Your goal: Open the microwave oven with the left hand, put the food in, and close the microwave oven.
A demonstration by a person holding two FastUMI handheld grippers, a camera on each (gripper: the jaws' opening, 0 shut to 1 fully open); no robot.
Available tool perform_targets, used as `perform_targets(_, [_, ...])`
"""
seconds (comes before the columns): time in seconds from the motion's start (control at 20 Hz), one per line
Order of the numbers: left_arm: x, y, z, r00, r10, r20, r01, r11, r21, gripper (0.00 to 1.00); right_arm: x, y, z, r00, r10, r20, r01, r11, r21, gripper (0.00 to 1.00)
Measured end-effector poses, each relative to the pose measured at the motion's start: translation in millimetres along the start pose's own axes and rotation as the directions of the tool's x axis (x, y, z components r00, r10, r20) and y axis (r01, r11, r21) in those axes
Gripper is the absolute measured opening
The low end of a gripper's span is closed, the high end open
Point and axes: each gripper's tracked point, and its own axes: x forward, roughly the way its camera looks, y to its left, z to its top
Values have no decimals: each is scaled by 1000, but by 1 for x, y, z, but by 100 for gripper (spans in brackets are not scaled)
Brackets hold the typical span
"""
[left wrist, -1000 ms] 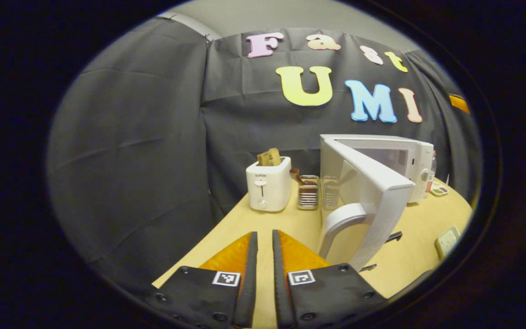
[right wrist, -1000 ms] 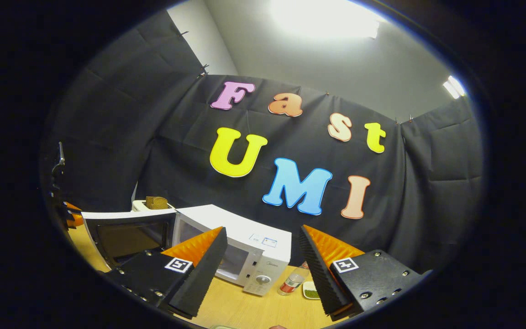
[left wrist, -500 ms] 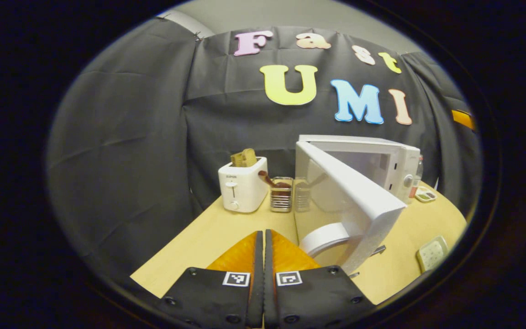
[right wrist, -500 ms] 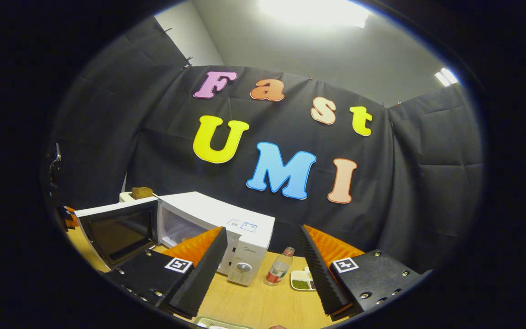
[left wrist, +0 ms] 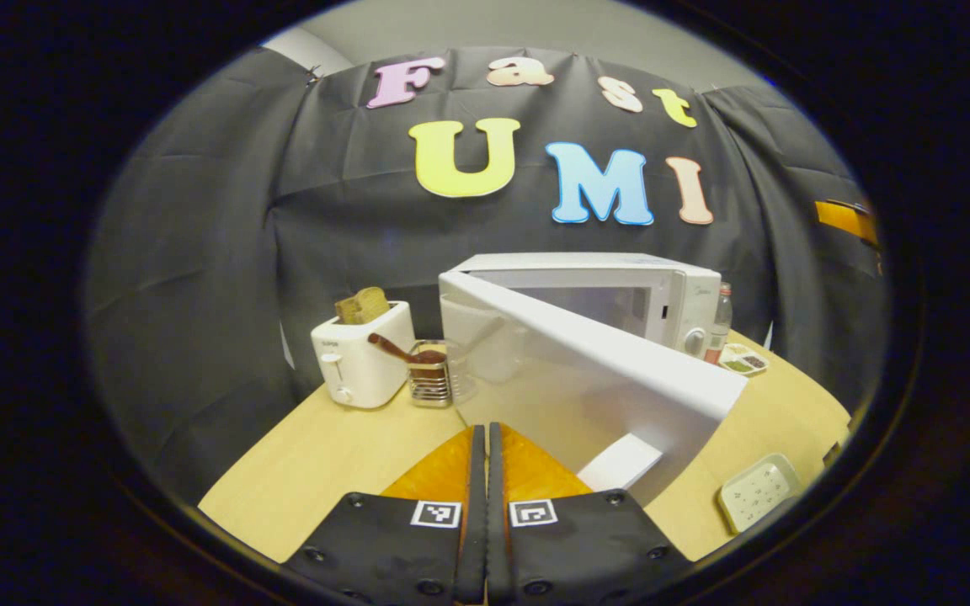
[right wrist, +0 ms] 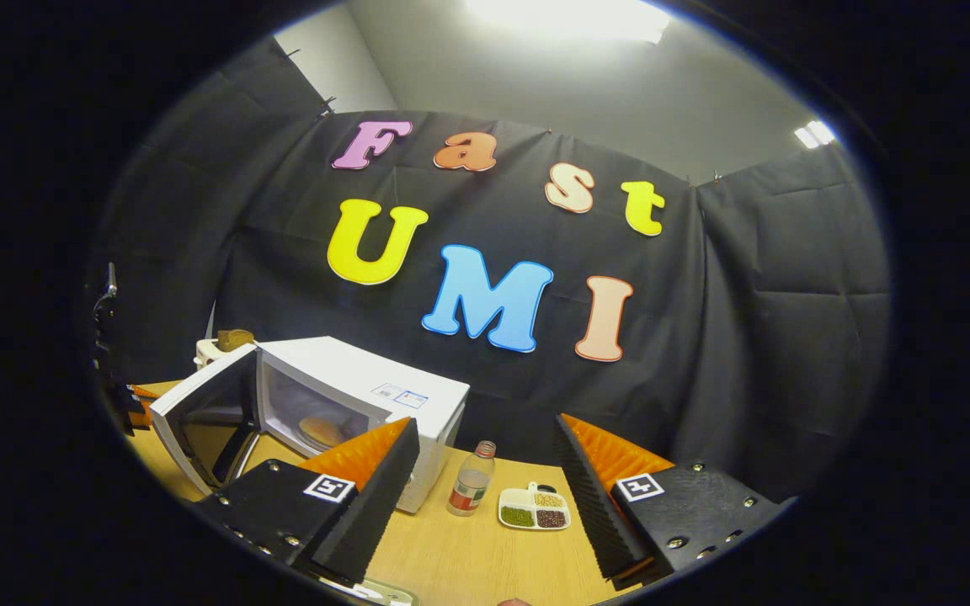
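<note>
The white microwave (left wrist: 620,290) stands on the wooden table (left wrist: 308,471) with its door (left wrist: 586,370) swung out toward me, outer face and handle (left wrist: 620,461) showing. My left gripper (left wrist: 479,438) is shut and holds nothing; its tips are close to the door's outer face, and I cannot tell whether they touch it. In the right gripper view the microwave (right wrist: 367,391) shows its cavity with a brown round food (right wrist: 322,431) inside and the door (right wrist: 199,417) open at the left. My right gripper (right wrist: 485,429) stands open and empty, in front of the oven and to its right.
A white toaster (left wrist: 363,362) with bread and a wire utensil holder (left wrist: 430,383) stand left of the oven. A small bottle (right wrist: 470,484) and a divided dish (right wrist: 534,509) of grains sit to its right. A pale keypad-like device (left wrist: 759,491) lies near the table's front right.
My left gripper's fingers closed fully and it moved left around the door, now facing its outer side. The right gripper drew back to the right, bringing the cavity and food into sight.
</note>
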Motion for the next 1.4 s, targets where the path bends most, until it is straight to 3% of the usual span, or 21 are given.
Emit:
perform_targets(0.55, [47,-99,27,991,-134,11,134,990,39,7,-18,-70,-28,997,-72,-16,72,997,-4,97])
perform_targets(1.1, [110,-171,60,962,-274,7,273,959,79,7,-32,-121,-39,984,-177,-29,177,984,-7,97])
perform_targets(1.4, [141,-200,72,953,-302,3,300,950,89,7,-42,-147,-51,972,-230,-50,230,973,-4,97])
